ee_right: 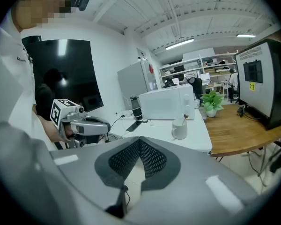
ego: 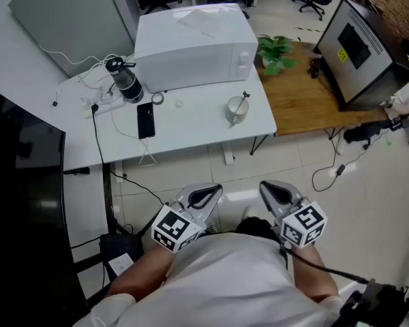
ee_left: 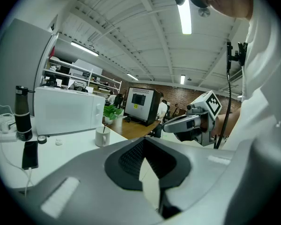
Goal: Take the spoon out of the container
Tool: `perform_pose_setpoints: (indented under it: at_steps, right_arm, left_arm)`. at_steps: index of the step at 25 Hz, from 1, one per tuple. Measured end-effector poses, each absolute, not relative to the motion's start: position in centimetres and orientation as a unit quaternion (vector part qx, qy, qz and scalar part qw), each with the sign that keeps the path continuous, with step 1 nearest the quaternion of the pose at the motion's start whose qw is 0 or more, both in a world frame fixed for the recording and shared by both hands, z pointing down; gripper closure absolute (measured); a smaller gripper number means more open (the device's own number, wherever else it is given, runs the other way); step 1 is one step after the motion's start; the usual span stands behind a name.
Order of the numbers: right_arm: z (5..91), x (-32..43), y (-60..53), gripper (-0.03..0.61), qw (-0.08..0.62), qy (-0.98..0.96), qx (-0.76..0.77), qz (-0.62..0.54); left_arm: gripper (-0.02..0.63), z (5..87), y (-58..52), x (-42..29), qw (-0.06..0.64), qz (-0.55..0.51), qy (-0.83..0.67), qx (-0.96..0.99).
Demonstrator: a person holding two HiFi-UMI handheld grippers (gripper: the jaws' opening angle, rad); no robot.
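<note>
A white mug (ego: 237,110) stands near the right front corner of the white table (ego: 191,131), and a spoon (ego: 243,101) leans out of it. The mug (ee_left: 102,136) also shows small in the left gripper view, and the mug (ee_right: 180,130) with the spoon handle (ee_right: 184,118) in the right gripper view. My left gripper (ego: 204,195) and right gripper (ego: 276,191) hang side by side close to my body, well short of the table. The jaws of both meet at the tips with nothing between them.
A white microwave (ego: 194,46) fills the back of the table. A dark bottle (ego: 125,80), a black phone (ego: 146,121) and cables lie at the left. A potted plant (ego: 276,52) and a monitor (ego: 358,46) stand on the wooden desk (ego: 313,94) to the right.
</note>
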State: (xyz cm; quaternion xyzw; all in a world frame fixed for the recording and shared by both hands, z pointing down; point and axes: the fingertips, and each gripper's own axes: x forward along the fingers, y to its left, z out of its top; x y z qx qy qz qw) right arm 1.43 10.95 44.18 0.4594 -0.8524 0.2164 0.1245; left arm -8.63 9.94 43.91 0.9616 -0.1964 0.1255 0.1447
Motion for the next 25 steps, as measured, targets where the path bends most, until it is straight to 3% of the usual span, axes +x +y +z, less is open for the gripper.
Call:
perform_pose_setpoints:
  at_steps: [14,25]
  right_arm:
    - [44.4,1.7,3.5,0.571,0.128,-0.869,0.432,0.208]
    - [44.5,6.7,-6.1,0.571,0.120,-0.896,0.376,0.205]
  left_arm:
    - [0.609,44.6,3.0,-8.6,0.151,0.114,-0.234,0.954]
    - [0.609,44.1,-6.4,-2.8,0.143,0.123,-0.287,0.939]
